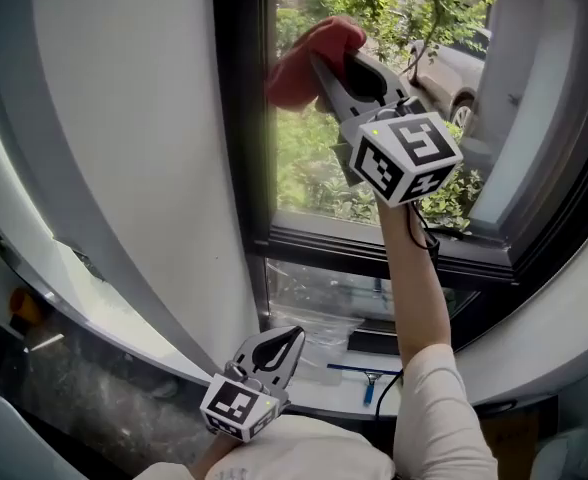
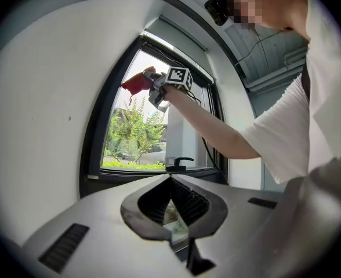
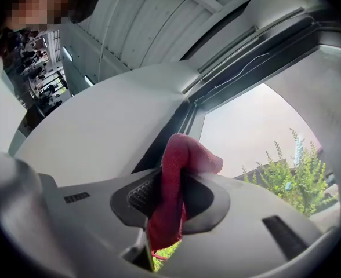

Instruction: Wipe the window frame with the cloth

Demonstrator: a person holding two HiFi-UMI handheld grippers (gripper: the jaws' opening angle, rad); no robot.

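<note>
Two claws on show, only one at work. Clamps a red cloth (image 1: 309,53) tight in the right gripper (image 1: 332,68), raised high. Bunches over the tips and trails back down between the pads. Sits right at the dark upright of the window frame (image 1: 242,118), just left of those tips, with glass (image 1: 314,168) straight ahead. Holds the left gripper (image 1: 279,346) low, tips closed together on nothing, well below the cloth, window handle (image 2: 178,162) dead ahead of it.
</note>
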